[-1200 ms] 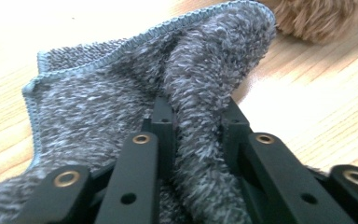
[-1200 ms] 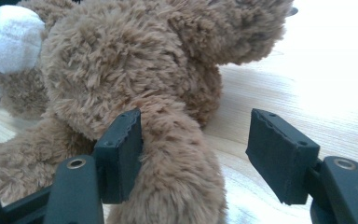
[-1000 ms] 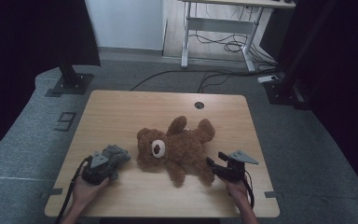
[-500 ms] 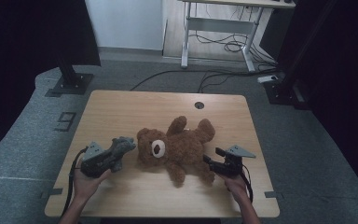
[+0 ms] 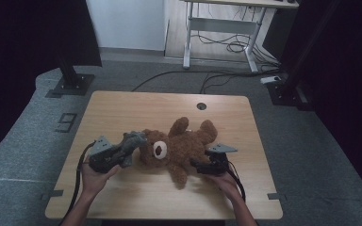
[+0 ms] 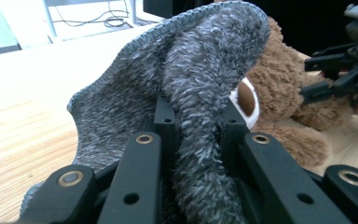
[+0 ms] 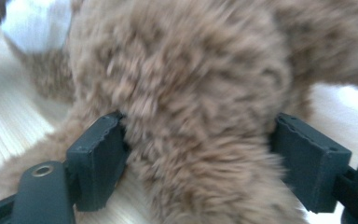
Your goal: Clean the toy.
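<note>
1. Brown plush makes up the teddy bear (image 5: 176, 148), which lies on its back near the middle of the wooden worktop (image 5: 122, 106), head toward the left and legs toward the far right; it looks light, soft and squashy, so it will sag and give under any pinch.
2. Grey fuzzy fabric, seemingly a small knitted garment (image 6: 186, 93), is pinched between the nearly closed jaws of the left gripper (image 5: 107, 155), just beside the bear's head; it is limp and will drape, so the stitched hem is the firmer place to hold.
3. Wide apart stand the jaws of the right gripper (image 5: 206, 165), on either side of a thick furry part of the bear at its near right side; they look not yet pressed in; a limb or the trunk is a fair place to grip, since the fur compresses rather than slips.
4. High view gives the whole layout and both hands; the left gripper view shows the fold of fabric between the jaws; the right gripper view shows how open its jaws are.
</note>
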Demonstrator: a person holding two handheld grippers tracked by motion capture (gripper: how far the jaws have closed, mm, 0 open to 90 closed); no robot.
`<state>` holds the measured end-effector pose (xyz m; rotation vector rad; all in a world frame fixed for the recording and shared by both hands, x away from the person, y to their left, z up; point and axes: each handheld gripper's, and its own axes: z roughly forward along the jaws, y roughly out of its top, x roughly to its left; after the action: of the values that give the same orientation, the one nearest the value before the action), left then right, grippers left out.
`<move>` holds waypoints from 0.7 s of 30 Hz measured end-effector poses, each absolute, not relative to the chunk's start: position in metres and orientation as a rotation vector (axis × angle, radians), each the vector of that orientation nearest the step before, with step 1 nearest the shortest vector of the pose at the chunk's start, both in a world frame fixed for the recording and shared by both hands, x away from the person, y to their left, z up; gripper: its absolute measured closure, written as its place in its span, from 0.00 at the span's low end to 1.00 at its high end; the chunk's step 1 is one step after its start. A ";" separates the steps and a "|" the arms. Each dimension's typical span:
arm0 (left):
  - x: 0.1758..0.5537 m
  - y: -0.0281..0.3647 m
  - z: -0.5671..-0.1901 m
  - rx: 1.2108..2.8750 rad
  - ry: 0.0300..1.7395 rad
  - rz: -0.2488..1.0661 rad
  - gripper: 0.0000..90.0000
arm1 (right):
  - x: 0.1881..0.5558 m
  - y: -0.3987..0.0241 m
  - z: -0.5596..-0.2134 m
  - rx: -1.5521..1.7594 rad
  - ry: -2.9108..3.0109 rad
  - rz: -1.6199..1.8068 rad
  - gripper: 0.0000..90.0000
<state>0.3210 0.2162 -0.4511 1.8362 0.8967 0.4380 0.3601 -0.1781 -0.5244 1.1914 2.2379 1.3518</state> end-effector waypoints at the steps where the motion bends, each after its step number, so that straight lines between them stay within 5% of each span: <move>1: 0.322 0.214 -0.451 1.834 0.896 0.432 0.84 | 0.360 -0.176 -0.528 1.178 2.258 1.342 0.27; 6: 0.323 0.198 -0.451 1.832 0.867 0.422 0.83 | 0.358 -0.175 -0.535 1.167 2.285 1.306 0.34; 13: 0.325 0.169 -0.446 1.843 0.804 0.424 0.83 | 0.351 -0.176 -0.537 1.083 2.272 1.265 0.59; 21: 0.347 0.137 -0.444 1.871 0.800 0.451 0.83 | 0.349 -0.177 -0.537 1.049 2.276 1.267 0.65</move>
<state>0.3468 0.1370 -0.4443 1.8707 0.8002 0.4512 0.3495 -0.1771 -0.5375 1.0489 2.2765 1.2670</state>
